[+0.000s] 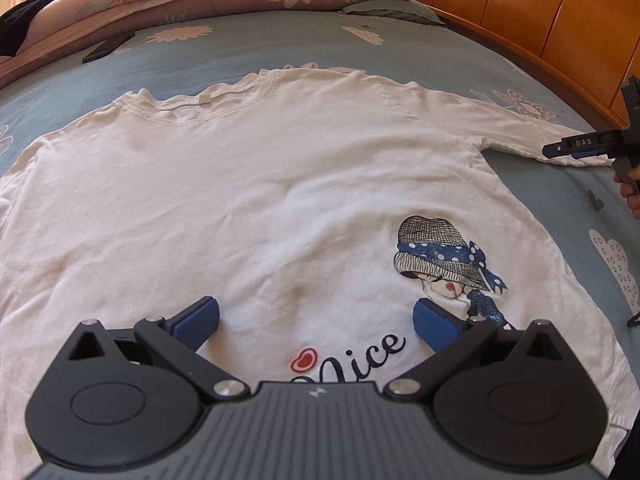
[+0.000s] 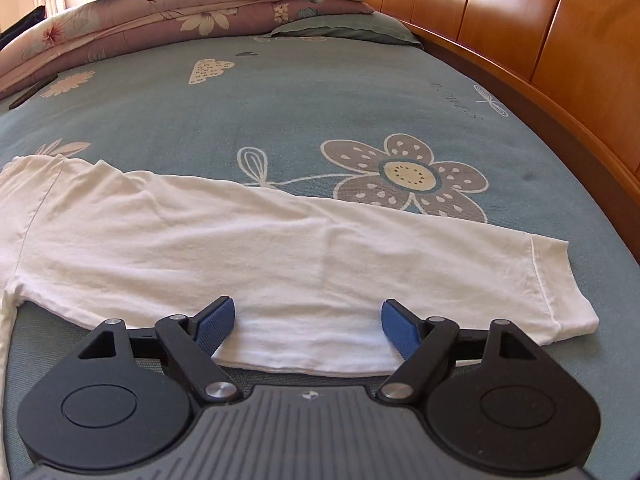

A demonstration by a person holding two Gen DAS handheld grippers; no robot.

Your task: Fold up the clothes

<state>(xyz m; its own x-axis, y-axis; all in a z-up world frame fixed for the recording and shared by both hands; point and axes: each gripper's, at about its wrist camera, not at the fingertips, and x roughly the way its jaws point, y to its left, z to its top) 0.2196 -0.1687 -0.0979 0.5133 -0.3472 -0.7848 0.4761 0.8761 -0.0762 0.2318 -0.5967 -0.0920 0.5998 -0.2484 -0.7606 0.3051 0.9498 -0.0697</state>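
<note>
Right now: shirt (image 1: 248, 184) flat on bed (image 2: 320, 92); sleeve (image 2: 248, 240) crosswise ahead of right gripper (image 2: 308, 330), nearer; both grippers' fingers spread, empty.

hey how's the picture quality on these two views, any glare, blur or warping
Left wrist view: sharp; fisheye bows the white shirt and bed; bright window glare top left. Right wrist view: sharp; the wooden headboard curves and shines; the sleeve is evenly lit.

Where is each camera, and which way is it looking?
Left wrist: sits on the left gripper, looking across the white long-sleeved shirt toward the orange wooden headboard; a hand holds the right gripper.
Right wrist: sits on the right gripper, looking over the shirt's sleeve.
Both share shirt, blue flowered bedsheet, headboard.
</note>
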